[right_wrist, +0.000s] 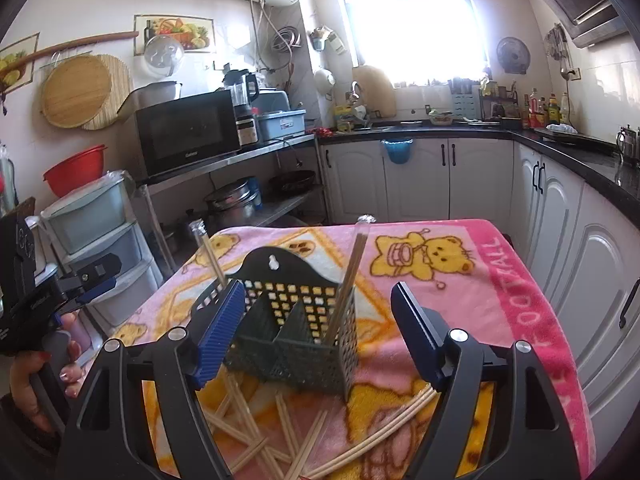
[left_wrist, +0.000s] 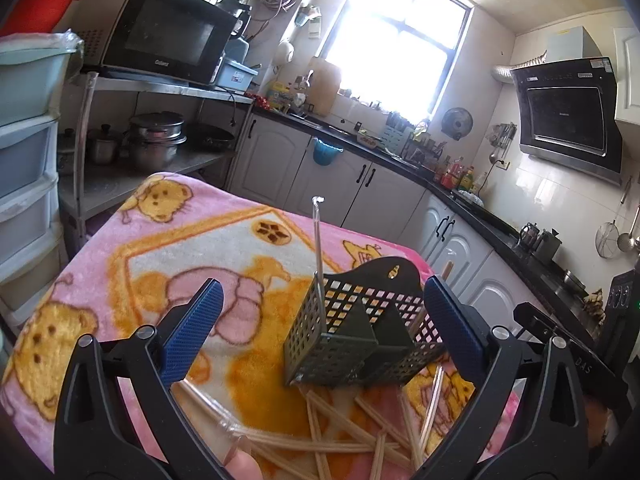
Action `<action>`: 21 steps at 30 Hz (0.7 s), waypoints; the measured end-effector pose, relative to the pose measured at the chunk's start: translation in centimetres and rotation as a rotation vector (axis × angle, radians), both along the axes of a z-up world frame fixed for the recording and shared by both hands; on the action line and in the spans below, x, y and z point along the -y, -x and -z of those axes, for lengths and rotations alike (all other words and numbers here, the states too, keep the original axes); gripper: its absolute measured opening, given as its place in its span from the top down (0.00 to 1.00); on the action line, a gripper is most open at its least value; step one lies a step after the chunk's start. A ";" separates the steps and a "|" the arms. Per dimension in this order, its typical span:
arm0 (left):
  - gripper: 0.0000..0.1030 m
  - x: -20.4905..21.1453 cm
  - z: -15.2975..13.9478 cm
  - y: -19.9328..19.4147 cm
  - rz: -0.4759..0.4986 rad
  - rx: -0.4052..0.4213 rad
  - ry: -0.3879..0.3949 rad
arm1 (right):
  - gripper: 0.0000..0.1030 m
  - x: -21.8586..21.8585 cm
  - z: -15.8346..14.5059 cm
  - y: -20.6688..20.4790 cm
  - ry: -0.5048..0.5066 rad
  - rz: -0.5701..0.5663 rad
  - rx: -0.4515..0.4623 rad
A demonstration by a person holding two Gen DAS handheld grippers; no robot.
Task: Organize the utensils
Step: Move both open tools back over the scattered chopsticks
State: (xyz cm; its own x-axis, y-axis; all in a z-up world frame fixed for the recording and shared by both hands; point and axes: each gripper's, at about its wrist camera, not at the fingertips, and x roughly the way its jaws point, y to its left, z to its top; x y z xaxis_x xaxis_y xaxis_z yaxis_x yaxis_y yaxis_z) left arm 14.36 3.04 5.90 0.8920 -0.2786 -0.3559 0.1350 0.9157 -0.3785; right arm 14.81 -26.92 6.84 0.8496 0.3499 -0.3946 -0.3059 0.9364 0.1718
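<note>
A dark perforated utensil basket with compartments stands on the pink bear blanket. A wrapped pair of chopsticks leans upright in one end compartment, and another pair stands at the other end. Several loose chopsticks lie crossed on the blanket in front of the basket. My left gripper is wide open, just short of the basket. My right gripper is open too, with nothing pressed between its blue pads.
A hand holds the left gripper's handle at the left edge. A plastic drawer unit and a metal shelf with pots stand left of the table. White cabinets run along the right.
</note>
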 end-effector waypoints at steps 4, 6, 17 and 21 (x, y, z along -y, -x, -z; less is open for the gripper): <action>0.10 -0.5 0.6 0.6 -0.006 -0.016 -0.001 | 0.29 -0.5 0.3 0.7 0.011 -0.018 -0.005; 0.10 -0.6 0.9 0.9 -0.007 -0.023 0.000 | 0.29 -0.8 0.5 1.1 0.016 -0.029 -0.008; 0.10 -1.6 2.6 2.2 -0.027 -0.070 0.002 | 0.29 -2.2 1.7 2.5 0.052 -0.073 -0.037; 0.10 -1.7 3.2 2.6 -0.028 -0.089 -0.004 | 0.29 -2.5 2.4 2.9 0.062 -0.083 -0.050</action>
